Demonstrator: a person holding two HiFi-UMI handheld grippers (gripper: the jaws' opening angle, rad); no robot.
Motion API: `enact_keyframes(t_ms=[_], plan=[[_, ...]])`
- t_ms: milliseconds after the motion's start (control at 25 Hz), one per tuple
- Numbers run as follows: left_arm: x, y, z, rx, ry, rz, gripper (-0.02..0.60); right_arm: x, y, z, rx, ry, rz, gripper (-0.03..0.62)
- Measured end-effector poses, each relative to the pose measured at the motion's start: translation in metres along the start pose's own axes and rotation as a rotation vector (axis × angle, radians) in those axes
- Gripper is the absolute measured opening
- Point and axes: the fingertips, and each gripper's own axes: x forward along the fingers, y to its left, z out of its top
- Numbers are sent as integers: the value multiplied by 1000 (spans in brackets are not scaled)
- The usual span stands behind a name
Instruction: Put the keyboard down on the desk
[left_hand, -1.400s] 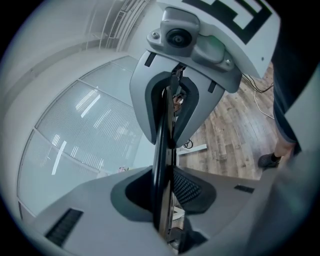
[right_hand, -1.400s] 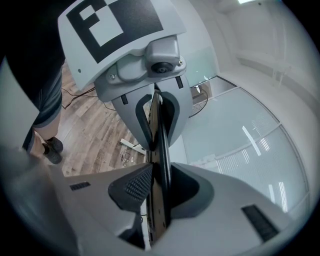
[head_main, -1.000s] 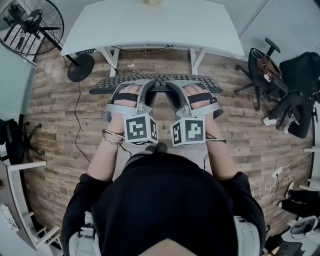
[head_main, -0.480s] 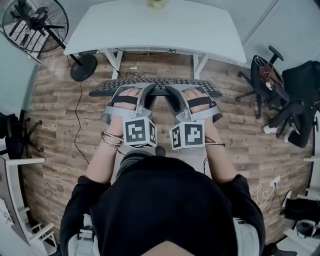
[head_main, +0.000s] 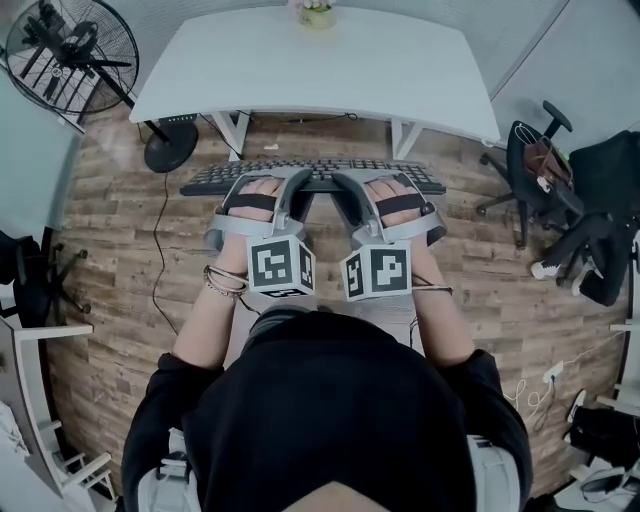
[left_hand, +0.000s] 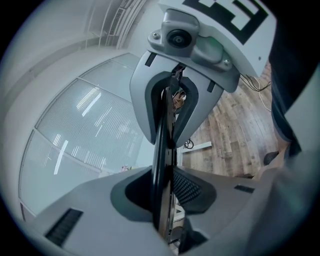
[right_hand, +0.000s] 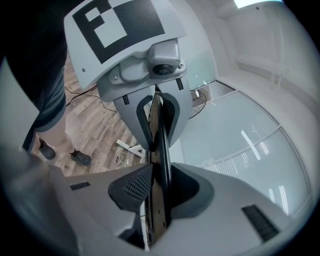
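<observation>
The black keyboard (head_main: 320, 166) hangs level above the wooden floor, just short of the front edge of the white desk (head_main: 310, 60). My left gripper (head_main: 296, 186) is shut on the keyboard's near edge left of centre. The right gripper (head_main: 342, 186) is shut on the same edge right of centre. In the left gripper view the keyboard (left_hand: 160, 150) shows edge-on as a thin dark slab clamped between the left gripper (left_hand: 163, 192) jaws. The right gripper view shows the same slab (right_hand: 161, 145) clamped in the right gripper (right_hand: 158, 192). Each gripper view also shows the other gripper beyond the slab.
A small flower pot (head_main: 318, 12) stands at the desk's far edge. A standing fan (head_main: 70, 50) is left of the desk, with its round base (head_main: 168, 147) on the floor. A black office chair (head_main: 540, 150) stands to the right. Cables run across the floor.
Both grippers have carried the keyboard a little closer to the desk's front edge. Their hold on it is unchanged.
</observation>
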Motion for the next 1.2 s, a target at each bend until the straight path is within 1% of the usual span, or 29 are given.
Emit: enact_keyframes(t_ms=[360, 560, 760, 960, 1200], plan=[[47, 27, -16, -9, -3, -5, 115, 46, -23, -21, 1, 3, 8, 104], [68, 46, -30, -5, -9, -2, 115, 73, -39, -25, 3, 8, -2, 104], [87, 63, -37, 2, -25, 1, 115, 93, -54, -32, 7, 21, -8, 104], [102, 80, -51, -4, -38, 6, 115, 115, -68, -32, -3, 34, -10, 104], [125, 98, -61, 3, -59, -14, 115, 141, -84, -39, 5, 52, -17, 106]])
